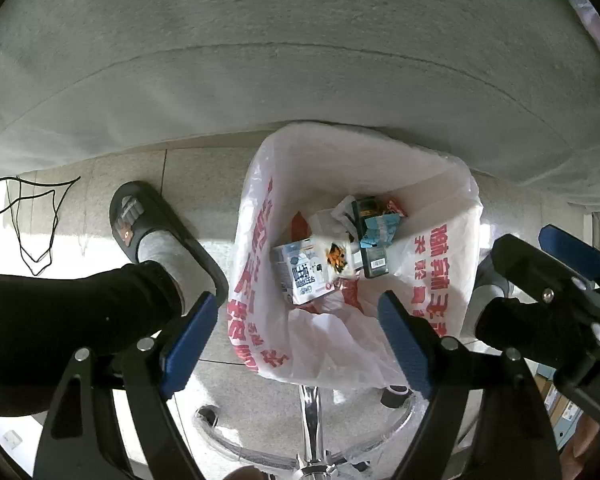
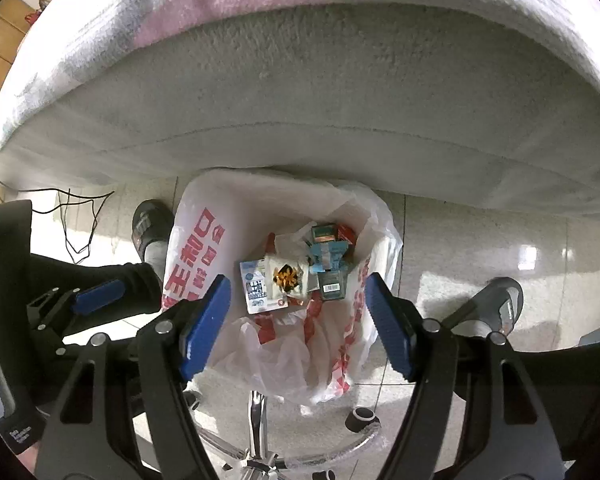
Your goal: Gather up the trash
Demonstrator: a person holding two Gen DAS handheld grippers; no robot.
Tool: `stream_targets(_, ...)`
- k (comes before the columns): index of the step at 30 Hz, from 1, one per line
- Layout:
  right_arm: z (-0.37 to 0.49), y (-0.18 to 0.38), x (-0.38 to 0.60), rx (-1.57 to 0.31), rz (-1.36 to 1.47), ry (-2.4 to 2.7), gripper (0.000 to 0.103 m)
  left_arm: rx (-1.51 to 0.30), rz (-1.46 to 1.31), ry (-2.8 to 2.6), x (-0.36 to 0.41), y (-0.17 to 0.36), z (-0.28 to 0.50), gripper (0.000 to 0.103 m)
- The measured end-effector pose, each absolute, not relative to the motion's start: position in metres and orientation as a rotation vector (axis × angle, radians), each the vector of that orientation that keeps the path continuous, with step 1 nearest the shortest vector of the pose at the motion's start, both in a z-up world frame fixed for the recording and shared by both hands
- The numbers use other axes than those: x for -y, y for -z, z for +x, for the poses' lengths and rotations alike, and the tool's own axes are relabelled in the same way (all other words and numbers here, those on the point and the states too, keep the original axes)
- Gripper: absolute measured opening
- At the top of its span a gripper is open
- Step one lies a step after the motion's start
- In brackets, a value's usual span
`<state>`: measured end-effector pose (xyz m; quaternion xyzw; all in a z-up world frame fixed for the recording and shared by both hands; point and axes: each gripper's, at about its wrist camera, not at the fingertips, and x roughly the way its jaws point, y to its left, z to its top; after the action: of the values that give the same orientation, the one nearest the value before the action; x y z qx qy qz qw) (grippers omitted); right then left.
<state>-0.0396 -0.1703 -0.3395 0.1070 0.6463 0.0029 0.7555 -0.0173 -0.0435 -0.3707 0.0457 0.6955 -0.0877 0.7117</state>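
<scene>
Both claws [image 1: 296, 336] [image 2: 296, 320] apart, empty, above trash bag [image 1: 260, 280]; mattress [image 1: 300, 60] behind; slippered foot [image 1: 140, 220] beside.

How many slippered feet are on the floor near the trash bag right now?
2. One slippered foot is left of the white trash bag, close against its side; the other slippered foot is on the floor to its right, apart from it.

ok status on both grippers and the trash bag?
Left gripper open, empty. Right gripper open, empty. Both above the white trash bag; cartons and wrappers lie inside. Nothing blocking the bag mouth.
</scene>
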Motion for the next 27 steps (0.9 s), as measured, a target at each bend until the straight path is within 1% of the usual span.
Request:
stream_targets(3, -0.040, 0.337, 0.171, -1.408, 0.234, -0.004, 0.068, -1.542, 0.098, 0.187, 0.041, 0.370, -0.017, 0.081)
stream_targets(5, -0.042, 0.334, 0.172, -1.407, 0.241, -0.005, 0.074, -1.537, 0.105, 0.176, 0.039, 0.369, -0.018, 0.081)
stream_targets(6, -0.043, 0.332, 0.173, -1.407, 0.240, -0.003, 0.079, -1.535, 0.108, 0.172, 0.038, 0.367, -0.018, 0.082)
stream_targets(11, -0.052, 0.317, 0.178, -1.404, 0.257, -0.005, 0.081, -1.505, 0.103, 0.174, 0.035, 0.355, -0.020, 0.084)
stream_targets(13, -0.056, 0.310, 0.181, -1.399, 0.258, 0.002, 0.086, -1.492, 0.104, 0.178, 0.035, 0.350, -0.022, 0.085)
stream_targets(15, -0.059, 0.303, 0.182, -1.396, 0.257, 0.003, 0.090, -1.468, 0.113, 0.166, 0.035, 0.343, -0.024, 0.092)
stream_targets(17, -0.062, 0.296, 0.182, -1.386, 0.262, -0.007, 0.090, -1.449, 0.104, 0.169, 0.034, 0.335, -0.026, 0.095)
stream_targets(19, -0.064, 0.288, 0.183, -1.378, 0.269, -0.011, 0.094, -1.428, 0.102, 0.174, 0.033, 0.328, -0.028, 0.095)
stream_targets(27, -0.076, 0.251, 0.185, -1.329, 0.289, -0.003, 0.096, -1.305, 0.163, 0.160, 0.034, 0.291, -0.033, 0.095)
